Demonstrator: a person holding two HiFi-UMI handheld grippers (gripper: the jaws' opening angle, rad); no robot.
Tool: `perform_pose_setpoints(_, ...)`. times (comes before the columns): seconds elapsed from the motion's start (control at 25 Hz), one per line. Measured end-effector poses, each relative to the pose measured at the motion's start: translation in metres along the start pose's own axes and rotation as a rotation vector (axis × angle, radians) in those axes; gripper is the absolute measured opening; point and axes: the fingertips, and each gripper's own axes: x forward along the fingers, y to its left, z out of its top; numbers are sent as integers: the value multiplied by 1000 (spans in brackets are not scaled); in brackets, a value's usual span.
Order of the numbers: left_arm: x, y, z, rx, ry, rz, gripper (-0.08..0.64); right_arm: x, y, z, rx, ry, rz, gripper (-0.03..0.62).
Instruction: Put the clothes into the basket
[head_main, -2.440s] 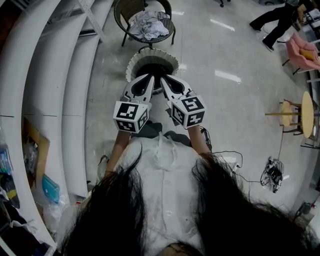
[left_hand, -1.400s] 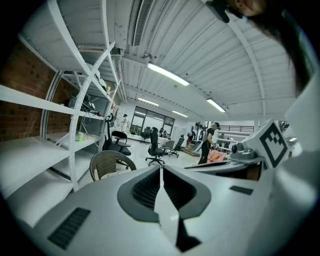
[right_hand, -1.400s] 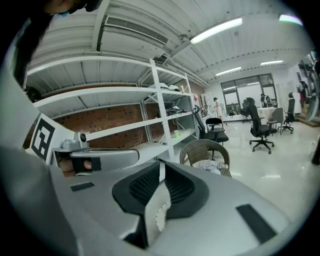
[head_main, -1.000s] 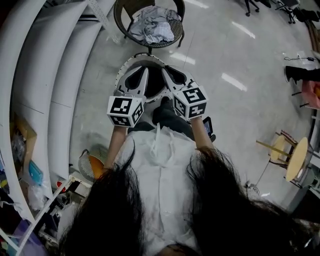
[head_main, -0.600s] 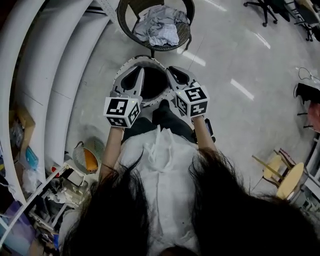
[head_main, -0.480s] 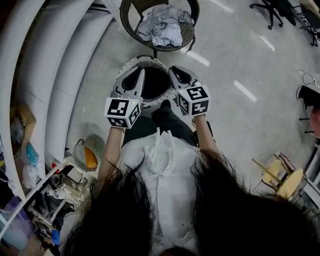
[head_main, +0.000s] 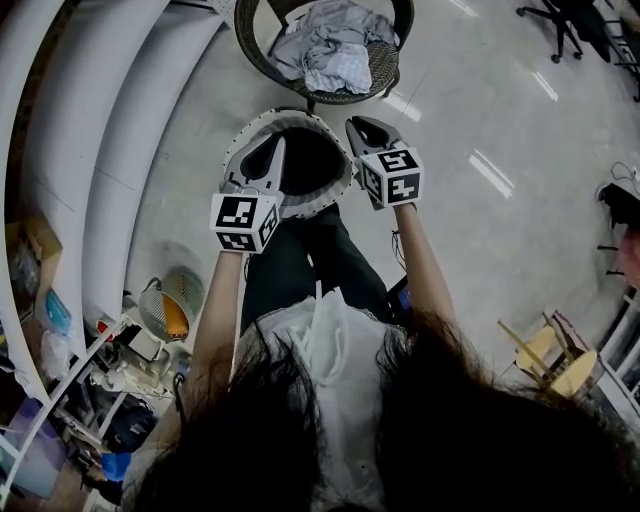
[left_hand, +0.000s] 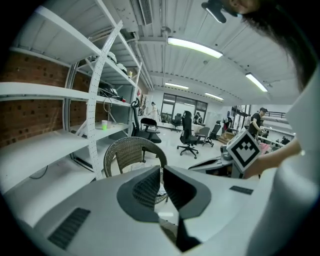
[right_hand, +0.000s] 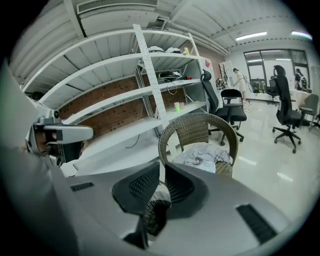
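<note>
Head view: nearest me, along the bottom of the frame, are my dark hair and white shirt (head_main: 335, 345), and my forearms run up from there toward the middle. My left gripper (head_main: 270, 143) sits just left of centre with its marker cube turned toward me. It points up the frame, over the left side of the basket (head_main: 296, 115). My right gripper (head_main: 360, 124) is just right of centre, over the basket's right edge. I cannot tell whether either one touches the rim.

The basket is round with a white frilled rim and a dark inside. It stands on the glossy floor (head_main: 480, 130) between the two grippers, just ahead of my legs.

Just beyond the basket, at the top centre, is a wicker chair (head_main: 383, 62). The clothes (head_main: 325, 50) lie in a pale grey and white heap on its seat. White shelves (head_main: 110, 150) curve down the left side of the frame.

Left gripper view: my fingers (left_hand: 147, 187) are together, with only a thin slit between them, and they hold nothing. The chair's woven back rises just past their tips, and the cube of my right gripper shows at the right of the frame.

Right gripper view: these fingers (right_hand: 145, 187) are also closed tip to tip and empty. Straight past them is the chair with the crumpled clothes on its seat, and the shelves fill the left and upper frame.
</note>
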Motion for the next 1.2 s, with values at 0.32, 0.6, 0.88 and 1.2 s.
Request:
perform_pose_setpoints(0.32,89,56,-47,11,53,-26,31,105,-64,-49,58,103,-28,48)
perform_pose_setpoints(0.6,144,101,-98,86,147,-89,31,195,-107,-84,-7,236,-80,49)
perform_pose_setpoints(0.88,170,139,-140,139,214,-138,31,258,-141,-119,-74,363,-143,249)
perform_pose_setpoints(1.2,174,184,-175,161,258,-152,31,304,-182,-159,-100,477,-285,288)
